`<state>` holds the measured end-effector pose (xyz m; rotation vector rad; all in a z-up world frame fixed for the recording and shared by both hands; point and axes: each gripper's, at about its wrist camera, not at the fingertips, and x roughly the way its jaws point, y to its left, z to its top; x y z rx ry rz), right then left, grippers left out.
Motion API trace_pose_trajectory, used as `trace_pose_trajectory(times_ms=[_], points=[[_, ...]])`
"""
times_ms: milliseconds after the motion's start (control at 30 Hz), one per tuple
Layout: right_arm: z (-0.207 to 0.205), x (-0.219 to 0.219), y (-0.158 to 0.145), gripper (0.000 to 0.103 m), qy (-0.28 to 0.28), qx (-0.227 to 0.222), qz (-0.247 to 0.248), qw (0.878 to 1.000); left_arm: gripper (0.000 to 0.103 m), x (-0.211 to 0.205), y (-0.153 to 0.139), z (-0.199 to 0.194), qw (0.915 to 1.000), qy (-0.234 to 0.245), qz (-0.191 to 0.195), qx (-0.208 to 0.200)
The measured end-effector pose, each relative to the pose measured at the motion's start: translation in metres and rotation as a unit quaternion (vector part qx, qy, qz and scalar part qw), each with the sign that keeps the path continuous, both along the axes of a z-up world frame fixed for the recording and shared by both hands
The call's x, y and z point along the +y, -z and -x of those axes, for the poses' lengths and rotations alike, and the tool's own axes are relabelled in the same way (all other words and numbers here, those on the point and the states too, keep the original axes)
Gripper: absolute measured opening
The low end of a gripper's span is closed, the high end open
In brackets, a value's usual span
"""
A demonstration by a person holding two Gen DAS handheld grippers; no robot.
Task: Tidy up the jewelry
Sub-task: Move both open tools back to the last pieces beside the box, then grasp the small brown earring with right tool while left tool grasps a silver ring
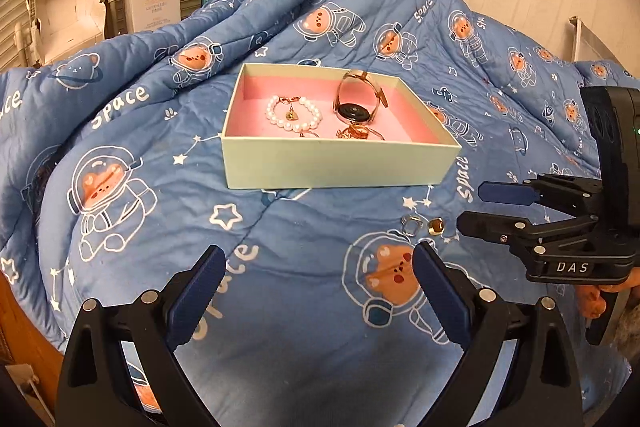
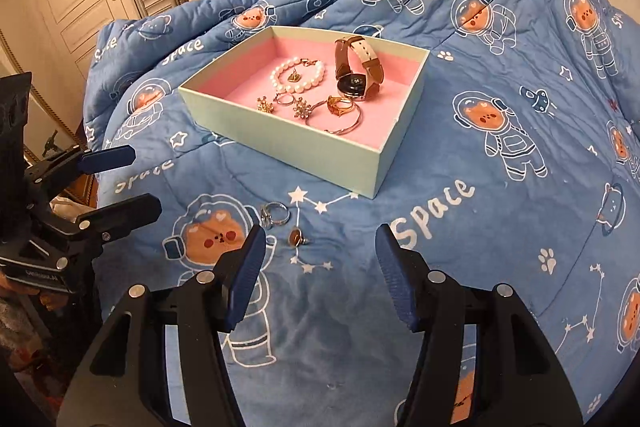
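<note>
Two rings lie loose on the blue quilt (image 2: pixel 460 155), short of the box (image 2: pixel 280 143). Far left in the right wrist view, the left gripper (image 2: pixel 120 183) hangs over the quilt's edge, jaws wide, nothing between them. Just right of it sits the silver ring (image 2: pixel 274 215), and beside that the brown-stone ring (image 2: pixel 297 237), the two close but apart. Both are near the right gripper's left fingertip (image 2: pixel 250 259), not touching it. The right gripper (image 2: pixel 320 271) stands half open above bare quilt, holding nothing.

Up in the box, on the pink lining, left to right: two snowflake pieces (image 2: pixel 265 104), a pearl bracelet (image 2: pixel 298 75) behind them, a thin bangle (image 2: pixel 340 119) with a gold ring (image 2: pixel 339 106) on it, then the watch (image 2: pixel 357 69) standing on its strap.

In the left wrist view the left gripper (image 1: pixel 320 291) frames an astronaut bear print. The box (image 1: pixel 340 167) is straight ahead, and the silver ring (image 1: pixel 411 225) and brown-stone ring (image 1: pixel 435 226) rest to the right, just before the right gripper (image 1: pixel 472 209).
</note>
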<state>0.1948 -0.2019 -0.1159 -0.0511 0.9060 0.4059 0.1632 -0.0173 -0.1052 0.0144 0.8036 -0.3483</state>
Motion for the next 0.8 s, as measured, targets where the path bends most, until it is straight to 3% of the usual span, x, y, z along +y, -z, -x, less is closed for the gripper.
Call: trace_pose_trajectory(times_ms=[267, 333, 700, 800], points=[[0.003, 0.011, 0.014, 0.048, -0.013, 0.004, 0.014, 1.000, 0.092, -0.013, 0.010, 0.009, 0.9999, 0.006, -0.016, -0.003], [0.001, 0.013, 0.016, 0.040, -0.014, 0.006, 0.015, 1.000, 0.091, -0.015, 0.012, 0.009, 0.9999, 0.005, -0.016, -0.001], [-0.012, 0.018, 0.027, 0.018, -0.018, 0.018, 0.004, 1.000, 0.070, -0.028, 0.019, 0.004, 0.9994, 0.025, -0.022, 0.007], [-0.014, 0.015, 0.028, 0.018, -0.016, 0.021, -0.004, 1.000, 0.065, -0.034, 0.020, 0.002, 0.9992, 0.034, -0.022, 0.007]])
